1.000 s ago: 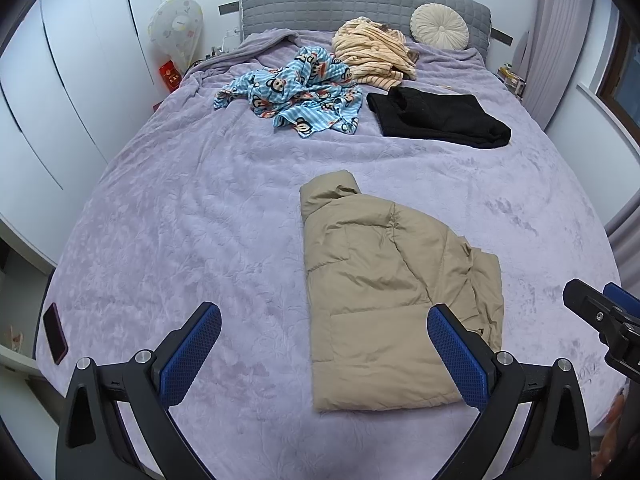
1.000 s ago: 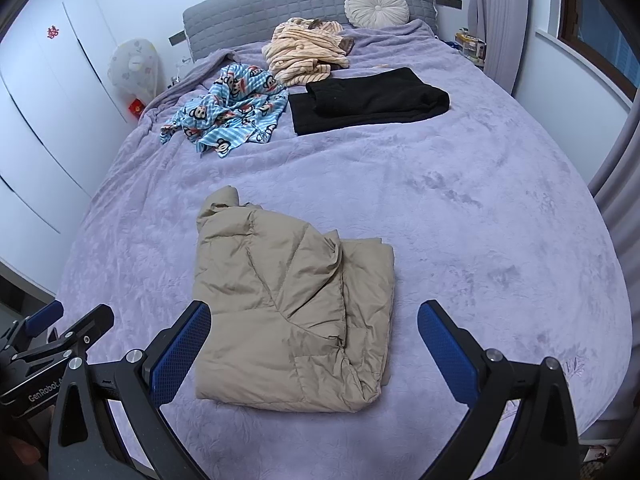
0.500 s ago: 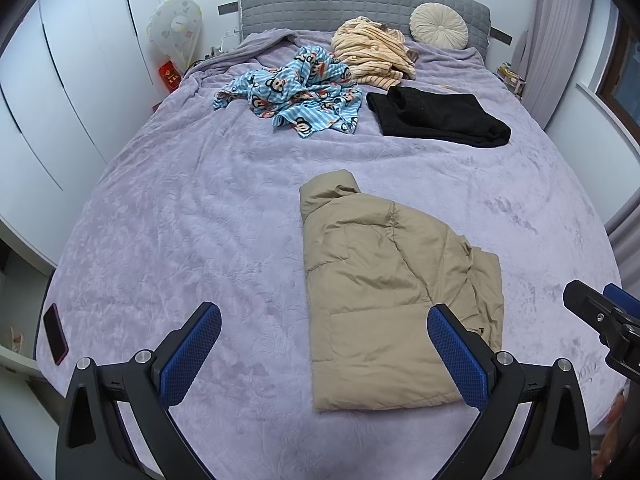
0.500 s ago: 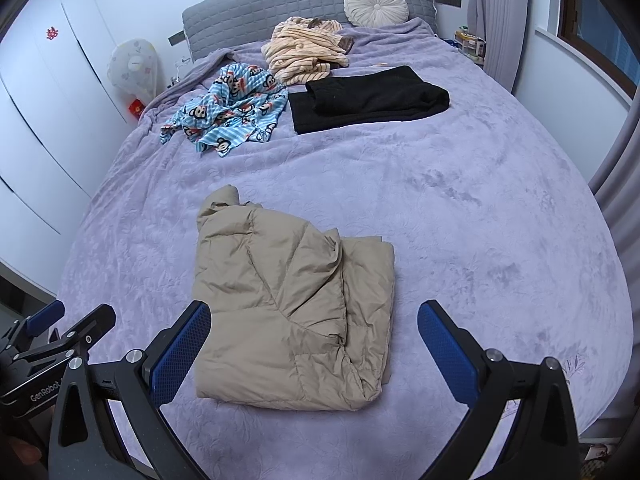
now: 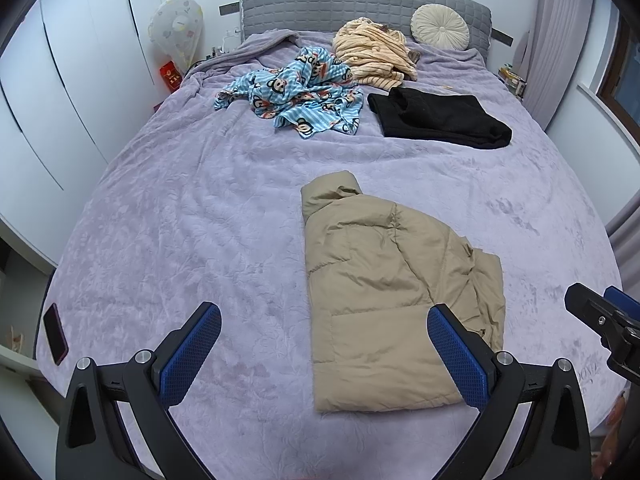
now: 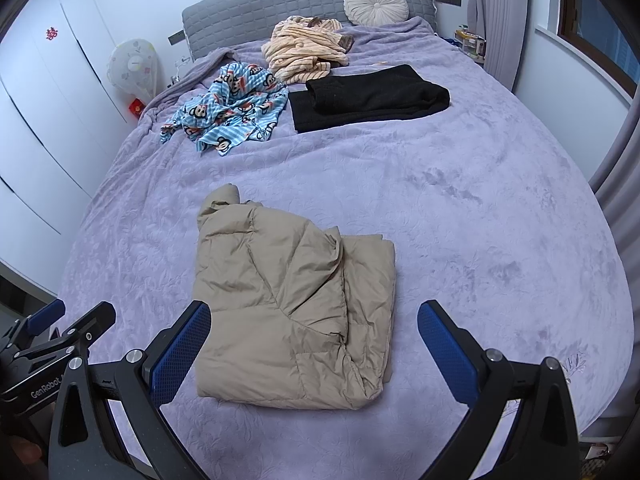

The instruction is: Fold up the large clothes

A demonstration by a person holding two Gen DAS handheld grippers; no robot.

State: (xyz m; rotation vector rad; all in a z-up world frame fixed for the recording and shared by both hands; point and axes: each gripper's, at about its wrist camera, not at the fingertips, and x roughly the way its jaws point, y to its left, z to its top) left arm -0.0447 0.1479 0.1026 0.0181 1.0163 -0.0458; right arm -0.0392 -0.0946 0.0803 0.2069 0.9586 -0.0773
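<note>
With both tools' jaws apart and empty, grip the tan padded jacket (image 5: 384, 288) at its far collar corners, folding it toward its near hem

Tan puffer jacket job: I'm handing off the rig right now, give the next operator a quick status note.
Left hand-held gripper: open, empty, hovering over the bed's near edge.
Right hand-held gripper: open, empty, beside it.
Tan puffer jacket: folded into a compact bundle on the purple blanket, collar pointing towards the headboard.
Black garment: already folded, near the headboard.
Left to do: blue monkey-print garment and striped peach garment lie crumpled, unfolded.
</note>
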